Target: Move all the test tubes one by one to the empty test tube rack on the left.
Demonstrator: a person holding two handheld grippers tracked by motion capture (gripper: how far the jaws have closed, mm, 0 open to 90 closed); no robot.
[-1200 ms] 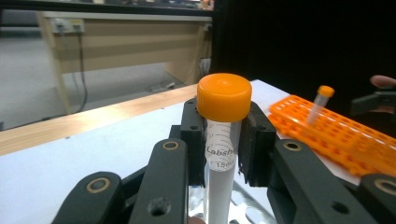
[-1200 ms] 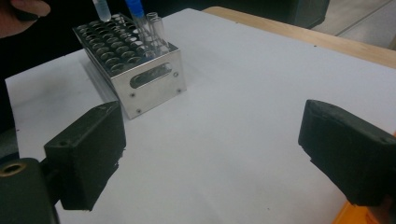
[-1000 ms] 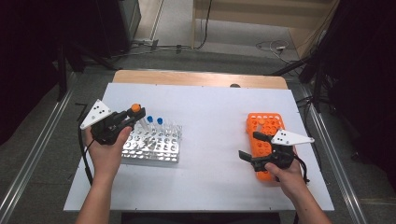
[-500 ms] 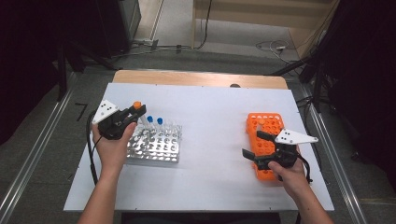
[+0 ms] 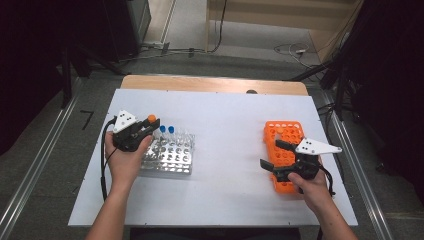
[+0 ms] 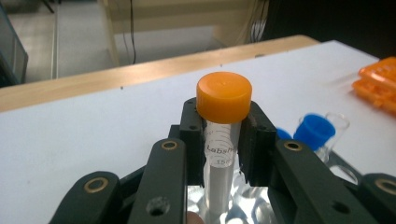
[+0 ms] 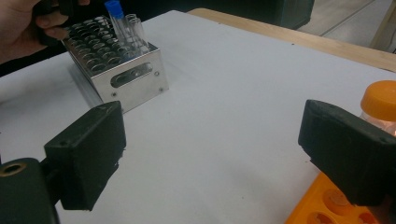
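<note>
Orange cap, clear body: that's the tube [image 6: 223,135] I have in the left gripper [image 6: 223,140]. Jaws are clamped on it just under the cap, one pad on each side, tube upright, printed label facing the left gripper view. Its lower end hangs over the shiny metal rack [image 5: 170,156]; I can't tell whether the tip is in a hole yet.

From the high view, the left gripper [image 5: 134,134] sits at the rack's back-left corner, the orange cap [image 5: 151,119] poking above the jaws. Two blue-capped tubes [image 5: 166,131] stand in the rack's back row just beside it. The left gripper view also catches one blue cap [image 6: 314,131] and an uncapped glass tube next to it, right of my jaws.

Right gripper [image 5: 274,157] is spread wide, nothing between the pads. In the right gripper view both black pads stand well apart with bare white table [image 7: 224,116] between them. It hovers at the near-left edge of the orange rack [image 5: 285,145], which lies on the right side of the table, well apart from the metal rack. One orange-capped tube [image 7: 380,105] shows behind the right-hand pad in that view, sitting in the orange rack.

Metal rack [image 7: 126,70] also shows far off in the right gripper view, with the person's left hand [image 7: 28,28] over its far end.

Wooden strip along the table's back edge, cables on the floor beyond.
</note>
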